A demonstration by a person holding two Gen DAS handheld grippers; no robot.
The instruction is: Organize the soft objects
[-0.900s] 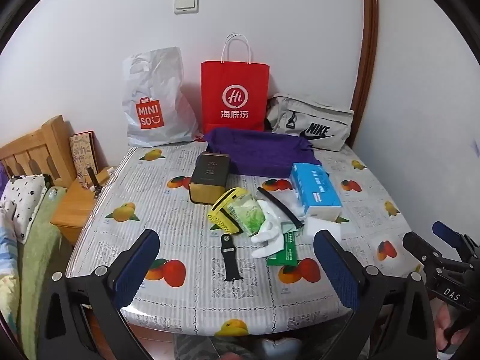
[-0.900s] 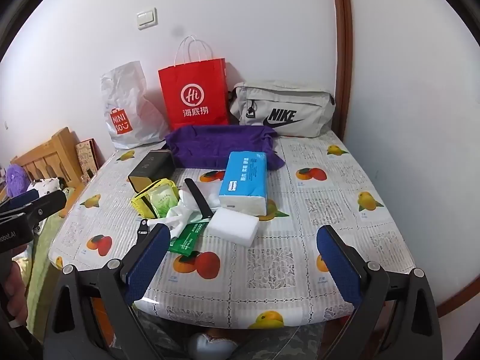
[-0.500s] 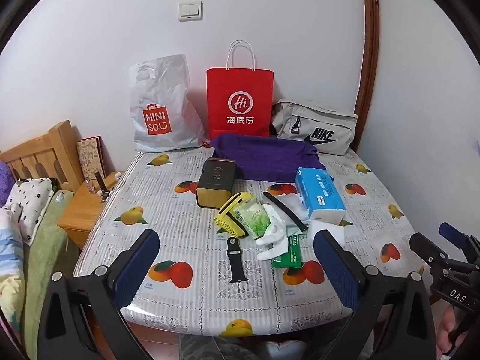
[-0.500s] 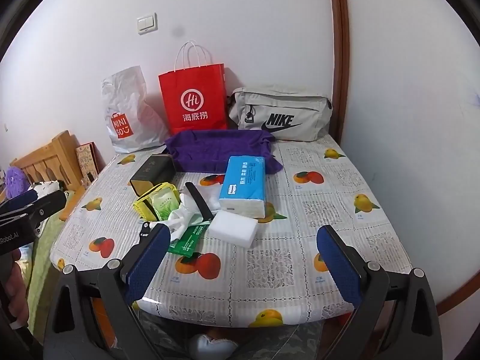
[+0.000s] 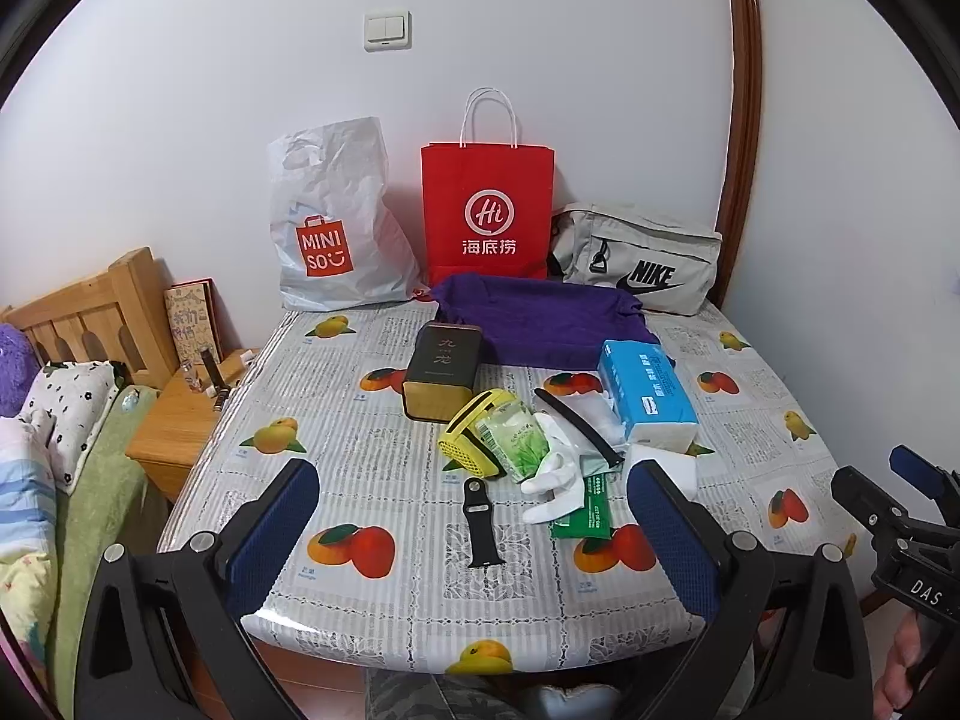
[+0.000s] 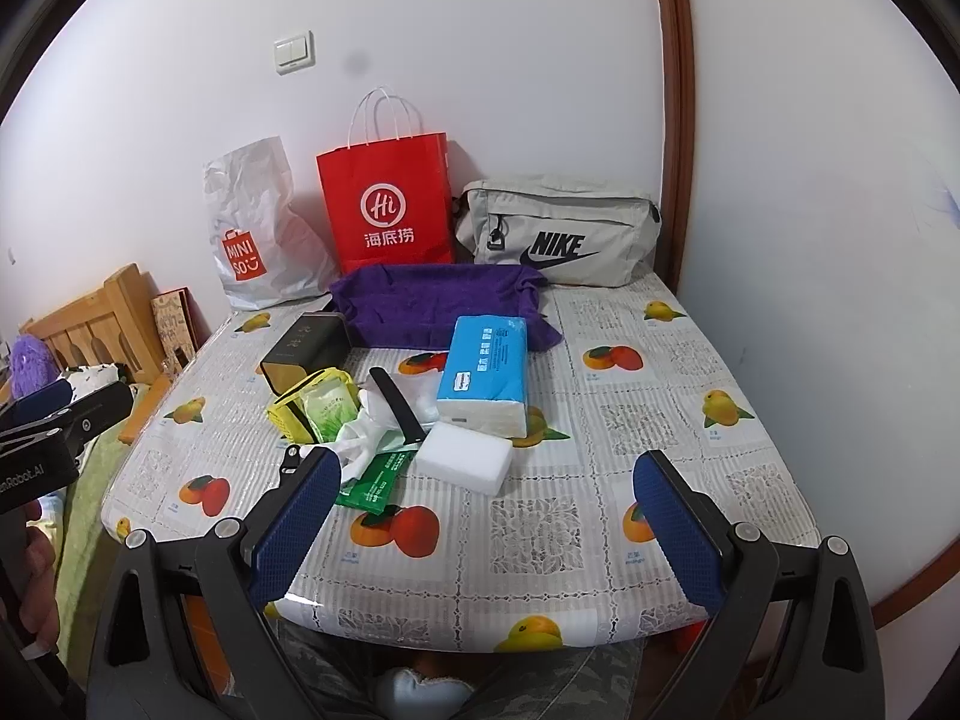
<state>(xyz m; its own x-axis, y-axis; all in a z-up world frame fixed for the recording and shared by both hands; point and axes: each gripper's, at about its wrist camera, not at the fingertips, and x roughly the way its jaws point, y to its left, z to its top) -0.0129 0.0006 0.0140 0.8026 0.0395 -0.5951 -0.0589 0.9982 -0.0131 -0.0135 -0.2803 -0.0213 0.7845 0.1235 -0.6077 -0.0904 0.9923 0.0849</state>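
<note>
Left wrist view shows your left gripper (image 5: 474,522) with its fingers (image 5: 273,531) spread wide and nothing between them, hovering over the near edge of the tabletop (image 5: 372,468). Your right gripper (image 6: 483,525) is likewise released and empty.

Take the blue tissue pack (image 6: 485,372) as the landmark. It lies flat, its long axis running from the near edge toward the wall. Just behind it, the purple cloth (image 6: 432,300) is spread with its long side parallel to the wall. Touching the pack's near end, the white sponge block (image 6: 463,465) sits slightly askew. Left of the pack lies a heap: a black strip (image 6: 396,405) pointing diagonally away, a crumpled white glove (image 5: 555,480), a green sachet (image 5: 585,513), a pale green wipes packet (image 5: 516,441) and a yellow case (image 5: 465,438). A black watch strap (image 5: 479,522) lies nearer you, pointing toward the wall.
</note>
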